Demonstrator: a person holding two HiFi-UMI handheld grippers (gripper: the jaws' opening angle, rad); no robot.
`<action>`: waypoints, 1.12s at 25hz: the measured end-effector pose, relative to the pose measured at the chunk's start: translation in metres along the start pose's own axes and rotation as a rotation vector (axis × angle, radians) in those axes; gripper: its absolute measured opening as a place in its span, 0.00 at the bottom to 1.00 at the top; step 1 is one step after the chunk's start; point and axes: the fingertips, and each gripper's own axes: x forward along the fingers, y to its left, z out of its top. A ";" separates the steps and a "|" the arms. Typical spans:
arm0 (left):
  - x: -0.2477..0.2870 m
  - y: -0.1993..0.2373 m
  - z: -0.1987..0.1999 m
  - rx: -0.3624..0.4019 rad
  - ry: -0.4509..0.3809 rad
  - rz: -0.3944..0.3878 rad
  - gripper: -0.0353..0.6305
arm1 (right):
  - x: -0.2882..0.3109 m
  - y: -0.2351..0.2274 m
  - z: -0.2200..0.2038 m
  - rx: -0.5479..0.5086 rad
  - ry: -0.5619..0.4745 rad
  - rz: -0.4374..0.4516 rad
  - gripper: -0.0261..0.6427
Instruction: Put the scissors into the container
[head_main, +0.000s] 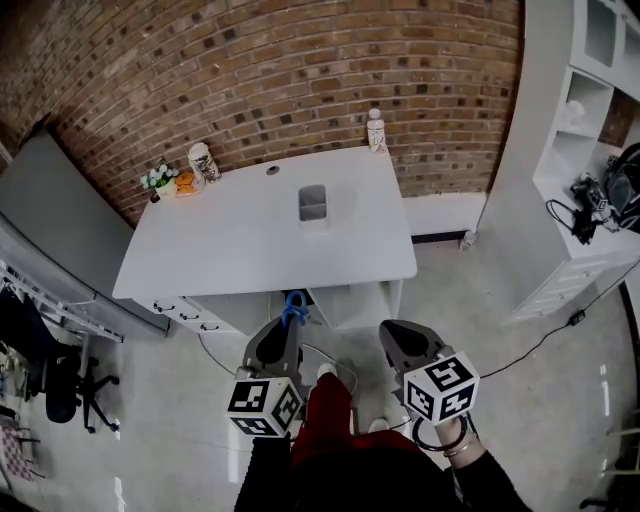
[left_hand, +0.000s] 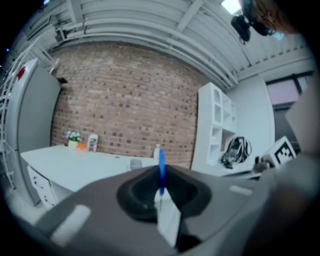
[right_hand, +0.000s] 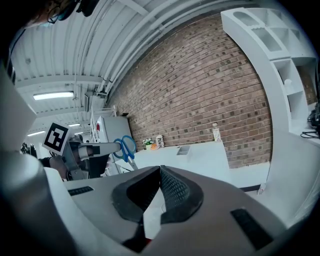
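Observation:
Blue-handled scissors (head_main: 293, 305) stick out of my left gripper (head_main: 290, 325), which is shut on them just short of the white table's (head_main: 230, 250) near edge. In the left gripper view the blue handle (left_hand: 161, 172) stands edge-on between the pads of the left gripper (left_hand: 161, 192). The grey container (head_main: 312, 204) stands open-topped near the middle of the table, well beyond both grippers. My right gripper (head_main: 398, 335) hovers to the right of the left one, shut with nothing in it. In the right gripper view the scissors (right_hand: 125, 147) and the container (right_hand: 183, 149) show beyond the right gripper (right_hand: 160, 172).
At the table's back edge stand a bottle (head_main: 375, 130), a patterned cup (head_main: 203, 162), a small flower pot (head_main: 157, 179) and an orange item (head_main: 186, 183). White shelving (head_main: 590, 150) fills the right side. An office chair (head_main: 65, 385) stands at the left. Cables lie on the floor.

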 end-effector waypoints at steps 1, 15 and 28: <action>0.003 0.001 -0.001 -0.003 0.001 -0.001 0.10 | 0.002 -0.001 0.000 -0.004 0.002 -0.001 0.05; 0.091 0.056 -0.006 -0.065 0.019 -0.024 0.10 | 0.081 -0.040 0.019 -0.029 0.048 -0.034 0.05; 0.197 0.129 0.009 -0.109 0.055 -0.101 0.10 | 0.205 -0.068 0.052 -0.007 0.090 -0.073 0.05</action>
